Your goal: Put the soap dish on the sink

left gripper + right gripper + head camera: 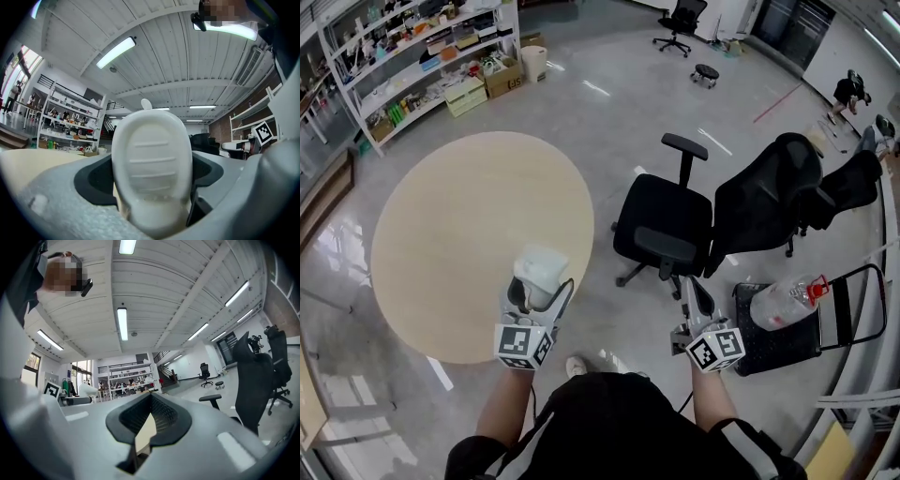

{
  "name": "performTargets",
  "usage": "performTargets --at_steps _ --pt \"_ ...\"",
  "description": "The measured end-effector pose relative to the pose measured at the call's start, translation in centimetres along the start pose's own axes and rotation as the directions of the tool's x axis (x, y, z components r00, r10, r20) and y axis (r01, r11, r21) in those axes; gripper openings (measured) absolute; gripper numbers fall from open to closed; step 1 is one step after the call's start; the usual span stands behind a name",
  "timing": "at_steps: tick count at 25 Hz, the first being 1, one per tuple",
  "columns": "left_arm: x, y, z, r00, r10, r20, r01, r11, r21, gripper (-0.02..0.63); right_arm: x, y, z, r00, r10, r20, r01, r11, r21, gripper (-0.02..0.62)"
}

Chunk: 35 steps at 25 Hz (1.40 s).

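Observation:
A white oval soap dish (541, 267) with ribbed grooves stands on edge between the jaws of my left gripper (539, 291), which is shut on it over the near edge of the round table. In the left gripper view the soap dish (152, 164) fills the middle, with a dark pad pressed against each side. My right gripper (695, 292) hovers to the right over the floor by the black chair; its jaws are together with nothing in them. In the right gripper view the right gripper (149, 423) shows only a thin sliver between its pads. No sink is in view.
A round beige table (469, 225) lies ahead on the left. Two black office chairs (670, 230) stand right of it. A clear bottle (783, 302) lies on a black cart at the right. Shelving (412, 66) lines the far left wall.

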<state>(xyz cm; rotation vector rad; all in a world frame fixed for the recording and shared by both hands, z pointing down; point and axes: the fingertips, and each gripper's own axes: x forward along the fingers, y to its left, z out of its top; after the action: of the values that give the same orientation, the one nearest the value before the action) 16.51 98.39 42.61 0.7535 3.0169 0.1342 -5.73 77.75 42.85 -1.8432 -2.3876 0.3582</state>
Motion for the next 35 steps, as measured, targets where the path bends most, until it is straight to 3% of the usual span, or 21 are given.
performTargets --at_steps 10,17,29,32,35 --pt "4.9 -9.6 1.1 0.989 -0.146 0.014 0.145 0.989 0.036 0.472 -7.0 -7.3 4.3 0.987 -0.136 0.088 0.137 0.991 -0.009 0.006" --pt "8.5 -19.5 0.3 0.951 -0.308 -0.005 0.309 0.951 0.005 0.472 -15.3 -13.6 5.9 0.948 -0.291 0.132 0.291 0.957 0.019 0.005" --pt "11.4 -34.5 -1.5 0.851 -0.524 -0.041 0.525 0.851 0.011 0.472 -29.4 -20.2 6.9 0.839 -0.507 0.198 0.507 0.860 0.052 0.005" --pt "11.6 -39.0 -2.3 0.813 -0.581 -0.040 0.582 0.813 -0.002 0.472 -34.0 -21.3 7.0 0.798 -0.567 0.206 0.569 0.820 0.052 0.005" --pt "11.6 -43.7 -2.9 0.760 -0.649 -0.030 0.649 0.761 -0.016 0.472 -38.5 -21.6 7.4 0.747 -0.627 0.222 0.635 0.772 0.045 0.006"
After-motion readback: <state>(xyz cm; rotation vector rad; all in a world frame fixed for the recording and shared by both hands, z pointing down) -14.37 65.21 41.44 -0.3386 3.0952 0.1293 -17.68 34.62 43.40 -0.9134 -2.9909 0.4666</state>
